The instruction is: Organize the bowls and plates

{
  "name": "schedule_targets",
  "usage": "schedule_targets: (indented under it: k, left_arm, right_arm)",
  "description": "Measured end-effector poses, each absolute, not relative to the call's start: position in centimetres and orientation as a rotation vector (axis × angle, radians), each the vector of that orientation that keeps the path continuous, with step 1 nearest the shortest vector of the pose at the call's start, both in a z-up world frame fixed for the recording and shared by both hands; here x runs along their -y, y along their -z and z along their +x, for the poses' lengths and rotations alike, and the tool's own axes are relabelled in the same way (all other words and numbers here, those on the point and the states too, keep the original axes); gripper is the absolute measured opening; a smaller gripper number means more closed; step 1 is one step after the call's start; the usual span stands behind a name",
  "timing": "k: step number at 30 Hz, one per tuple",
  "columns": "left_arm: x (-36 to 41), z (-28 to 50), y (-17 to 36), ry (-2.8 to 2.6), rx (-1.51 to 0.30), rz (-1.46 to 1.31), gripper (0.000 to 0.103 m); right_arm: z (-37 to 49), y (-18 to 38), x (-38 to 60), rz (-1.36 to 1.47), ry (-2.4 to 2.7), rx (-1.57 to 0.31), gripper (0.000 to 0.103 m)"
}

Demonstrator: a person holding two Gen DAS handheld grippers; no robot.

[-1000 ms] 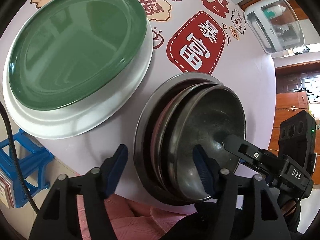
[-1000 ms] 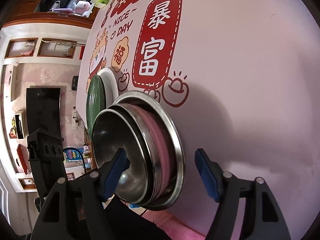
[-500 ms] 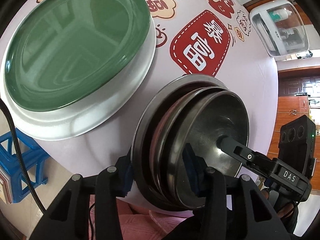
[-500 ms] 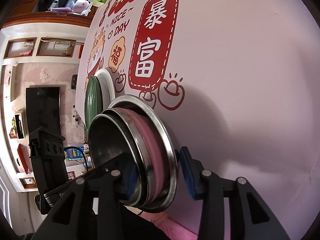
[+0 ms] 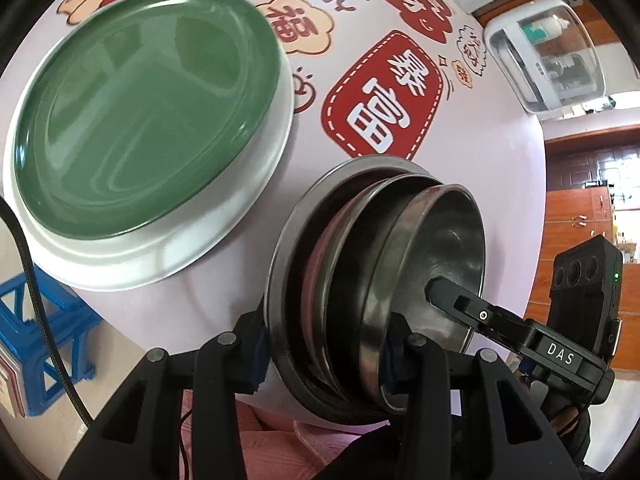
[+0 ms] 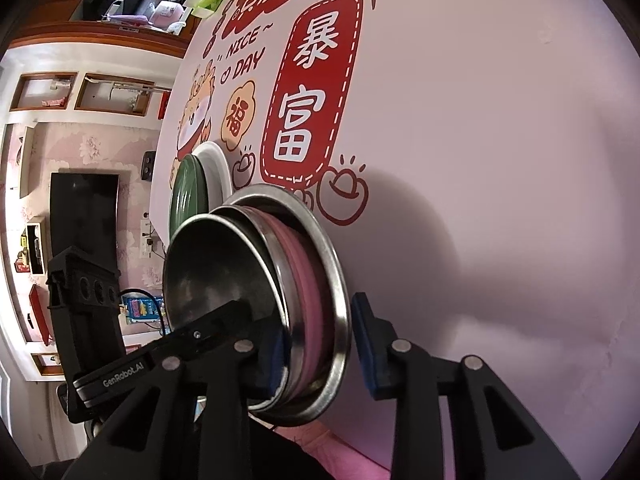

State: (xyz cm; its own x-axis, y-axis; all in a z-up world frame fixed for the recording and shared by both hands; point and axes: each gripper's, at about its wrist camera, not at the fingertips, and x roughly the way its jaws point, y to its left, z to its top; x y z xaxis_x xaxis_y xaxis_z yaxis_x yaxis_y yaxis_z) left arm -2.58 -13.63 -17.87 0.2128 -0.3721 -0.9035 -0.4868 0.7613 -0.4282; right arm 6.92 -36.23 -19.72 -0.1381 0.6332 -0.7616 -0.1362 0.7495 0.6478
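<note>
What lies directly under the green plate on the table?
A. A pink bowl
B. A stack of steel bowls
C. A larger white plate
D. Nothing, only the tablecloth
C: the green plate rests on a larger white plate, whose rim shows around its edge.

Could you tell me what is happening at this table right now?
A person is tidying dishes with two handheld grippers. The left gripper and the right gripper have both just been closing their jaws over the rim of a nested stack of steel bowls at the near edge of the pink table. A green plate sits on a white plate beside it.
</note>
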Motion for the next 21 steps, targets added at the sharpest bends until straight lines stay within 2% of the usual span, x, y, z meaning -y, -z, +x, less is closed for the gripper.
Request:
schedule_targets:
  k: [21]
  left_arm:
    - [13.0, -1.7, 13.5, 0.006, -1.331, -0.632, 0.041]
  right_arm:
    - [6.3, 15.7, 36.1, 0.428, -0.672, -1.398, 0.026]
